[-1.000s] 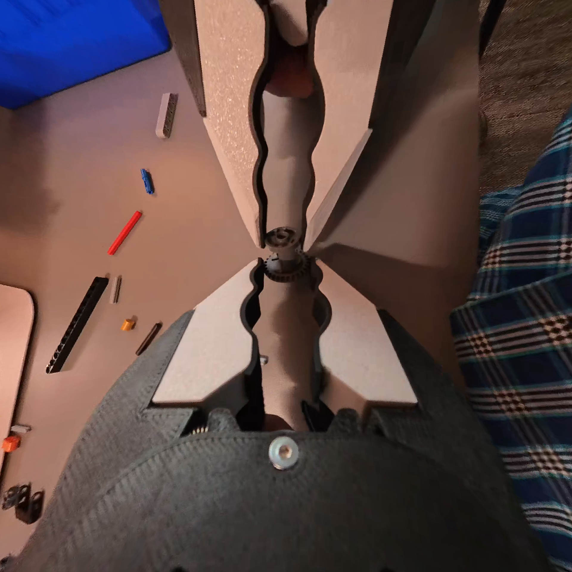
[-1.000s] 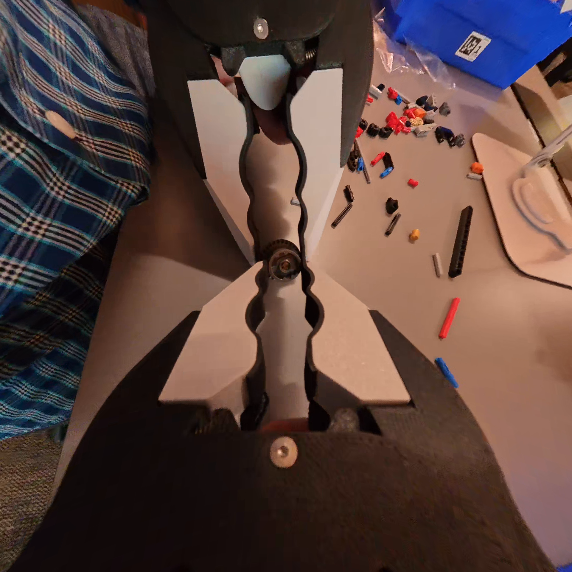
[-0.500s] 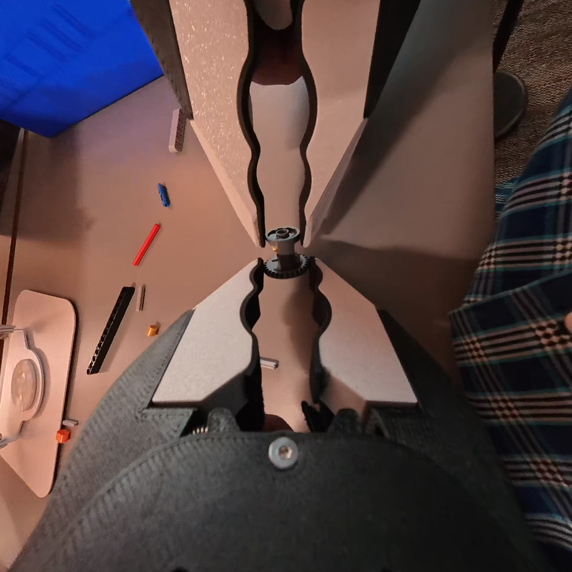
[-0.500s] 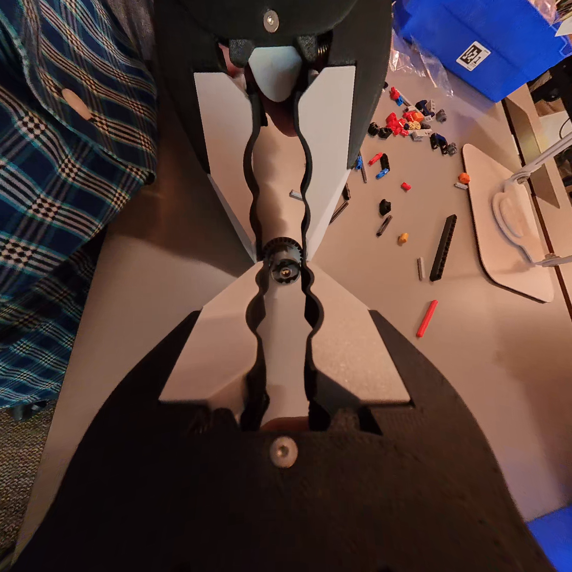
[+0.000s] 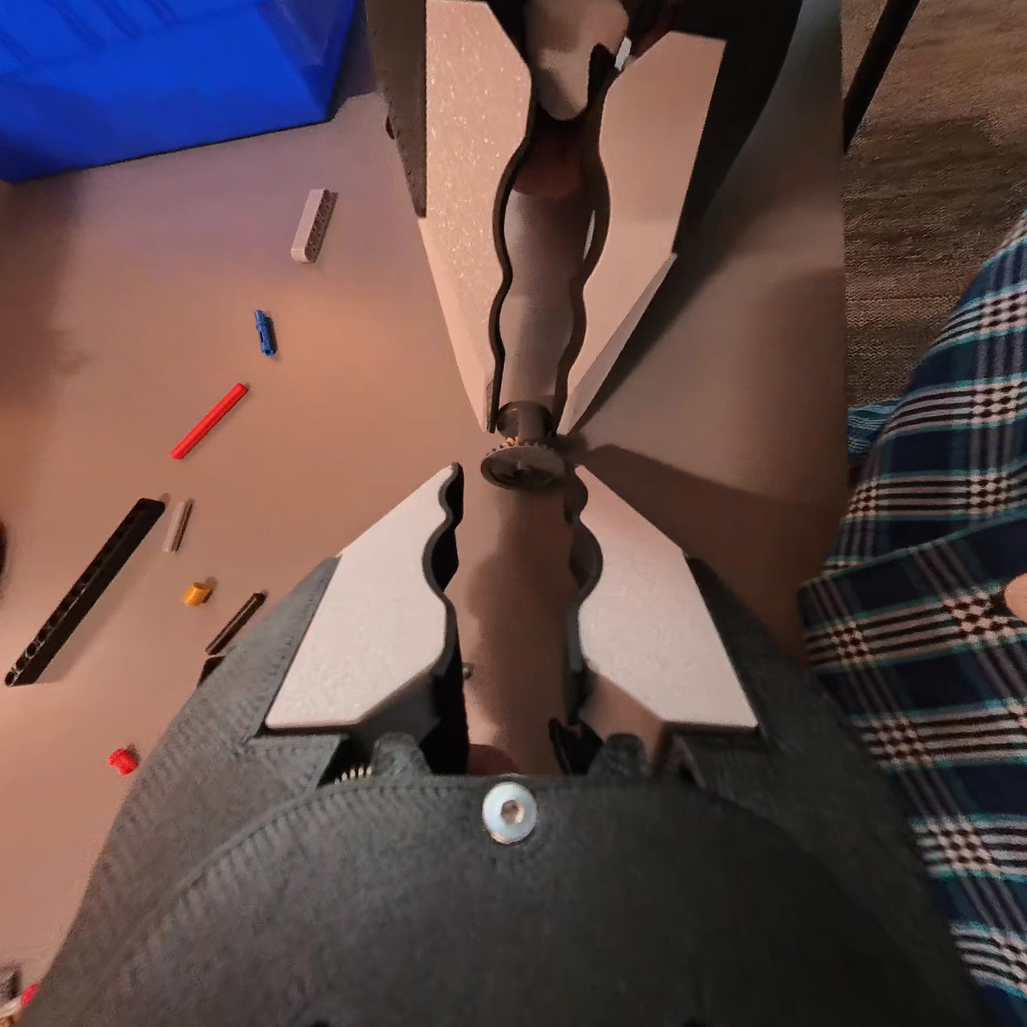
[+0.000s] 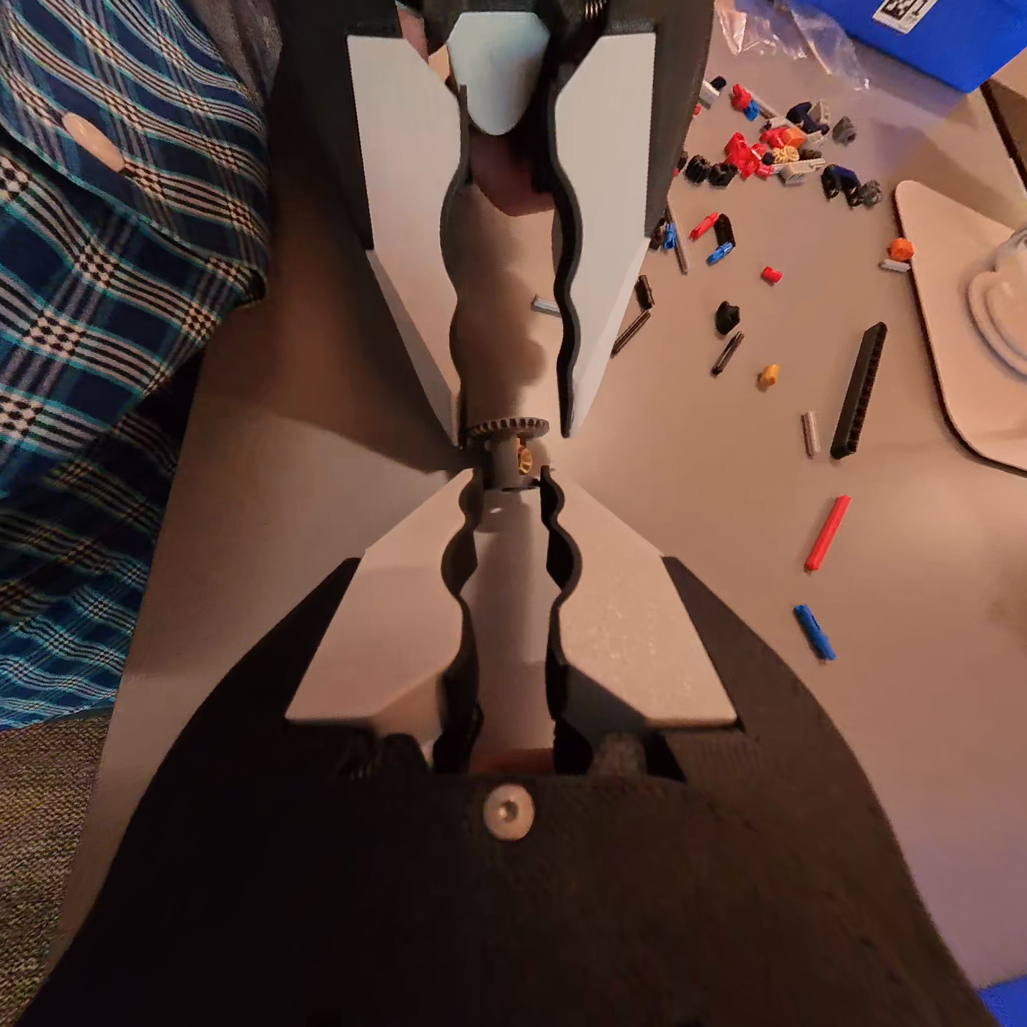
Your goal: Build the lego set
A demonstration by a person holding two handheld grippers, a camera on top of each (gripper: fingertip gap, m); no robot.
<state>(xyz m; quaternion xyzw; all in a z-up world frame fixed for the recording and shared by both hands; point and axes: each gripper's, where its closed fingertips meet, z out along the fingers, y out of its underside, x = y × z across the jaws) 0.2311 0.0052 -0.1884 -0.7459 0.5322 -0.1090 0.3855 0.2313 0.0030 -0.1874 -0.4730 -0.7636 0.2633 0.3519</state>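
Right tongs grasp the gear piece, left tongs let go

The right gripper [image 6: 510, 478] is clenched on the grey hub end of the small grey toothed-wheel-and-axle lego assembly [image 6: 508, 444], held in the air above the beige table [image 5: 361, 389] near the edge by the person's blue plaid shirt [image 5: 917, 611]; the left gripper [image 5: 517, 480] faces it tip to tip with its jaws released, the dark toothed wheel sitting loose between its fingertips with a gap on one side. Farther in from that edge lie a thin red rod [image 5: 209, 420], a short blue pin [image 5: 264, 332], a long black holed beam [image 5: 83, 592] and a short grey beam [image 5: 314, 225], well apart. A heap of mixed small pieces [image 6: 767, 150] lies toward the far edge, before a blue plastic bin [image 5: 139, 72]
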